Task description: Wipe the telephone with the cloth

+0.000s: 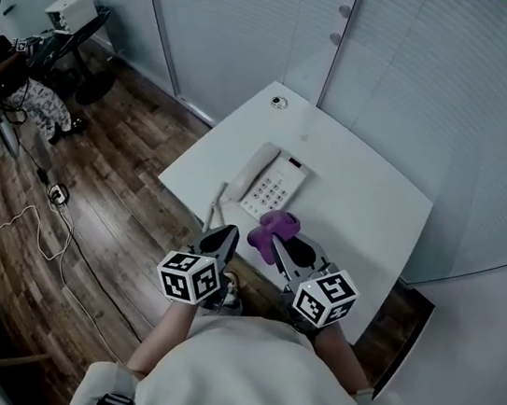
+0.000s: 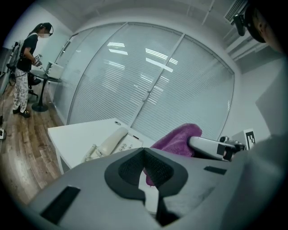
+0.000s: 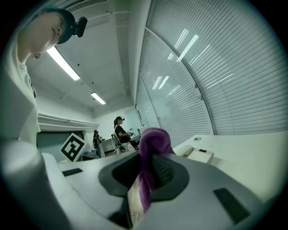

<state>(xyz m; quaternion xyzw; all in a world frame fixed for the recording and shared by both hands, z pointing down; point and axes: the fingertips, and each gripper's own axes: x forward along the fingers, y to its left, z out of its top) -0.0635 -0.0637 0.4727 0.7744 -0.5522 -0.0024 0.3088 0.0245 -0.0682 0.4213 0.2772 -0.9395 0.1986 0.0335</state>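
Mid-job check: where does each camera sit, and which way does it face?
Head view: on the person's head, steeply down on table and telephone; forearms, torso show.
Left gripper view: on left gripper, along its shut jaws, toward telephone, blinds.
Right gripper view: on right gripper, along jaws shut on cloth, toward telephone.
Shared: all show the telephone and cloth.

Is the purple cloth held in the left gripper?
No, the right gripper is shut on the cloth, while the left gripper is shut with nothing in it.
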